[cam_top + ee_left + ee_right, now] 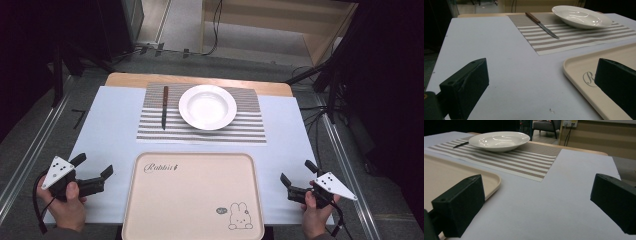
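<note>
I have both grippers parked low at the near edge of the table, the left gripper (pixel 95 175) to the left of the beige tray (pixel 150 200) and the right gripper (pixel 296 177) to its right, each with jaws spread wide and holding nothing; I judge this a rest pose that leaves the middle free. The tray sits nearest me, bare, as if waiting to receive things. Beyond it lies the striped placemat (pixel 240 127), carrying the white plate (pixel 208 106) at centre and the knife (pixel 164 107) just left of it, handle pointing far, apart from the plate. The tray's near edge is cut off, and its small printed label beside the rabbit drawing is too small to read.
</note>
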{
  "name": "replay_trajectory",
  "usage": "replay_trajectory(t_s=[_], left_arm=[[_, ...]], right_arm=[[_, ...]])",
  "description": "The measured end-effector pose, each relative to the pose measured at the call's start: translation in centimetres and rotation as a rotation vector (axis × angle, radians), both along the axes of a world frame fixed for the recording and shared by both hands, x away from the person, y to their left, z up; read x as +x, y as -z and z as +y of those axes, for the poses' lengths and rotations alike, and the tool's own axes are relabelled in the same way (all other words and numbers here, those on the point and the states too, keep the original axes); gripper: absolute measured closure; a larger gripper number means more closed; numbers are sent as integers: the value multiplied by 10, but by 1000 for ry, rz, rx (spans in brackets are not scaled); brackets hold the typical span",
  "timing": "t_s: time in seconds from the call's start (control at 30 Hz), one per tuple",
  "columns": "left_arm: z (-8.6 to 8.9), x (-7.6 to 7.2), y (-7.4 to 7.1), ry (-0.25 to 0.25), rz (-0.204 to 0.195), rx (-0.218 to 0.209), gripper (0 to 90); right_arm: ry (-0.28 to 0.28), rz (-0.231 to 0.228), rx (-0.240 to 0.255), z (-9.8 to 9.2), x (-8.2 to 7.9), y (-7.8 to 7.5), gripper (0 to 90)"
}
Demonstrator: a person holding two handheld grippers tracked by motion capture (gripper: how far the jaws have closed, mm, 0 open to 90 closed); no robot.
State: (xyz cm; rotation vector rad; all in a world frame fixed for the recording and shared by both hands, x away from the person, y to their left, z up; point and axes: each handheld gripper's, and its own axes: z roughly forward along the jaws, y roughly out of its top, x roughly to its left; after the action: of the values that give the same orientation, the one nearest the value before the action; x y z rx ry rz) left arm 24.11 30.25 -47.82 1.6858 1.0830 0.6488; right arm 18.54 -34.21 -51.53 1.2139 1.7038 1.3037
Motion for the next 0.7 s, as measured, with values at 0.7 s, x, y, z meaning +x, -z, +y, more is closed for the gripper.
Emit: replay_trajectory(t_s=[0.7], left_arm=[[-41,28,-55,79,10,36,0]], right_arm=[[-24,-6,-31,5,1,1,0]])
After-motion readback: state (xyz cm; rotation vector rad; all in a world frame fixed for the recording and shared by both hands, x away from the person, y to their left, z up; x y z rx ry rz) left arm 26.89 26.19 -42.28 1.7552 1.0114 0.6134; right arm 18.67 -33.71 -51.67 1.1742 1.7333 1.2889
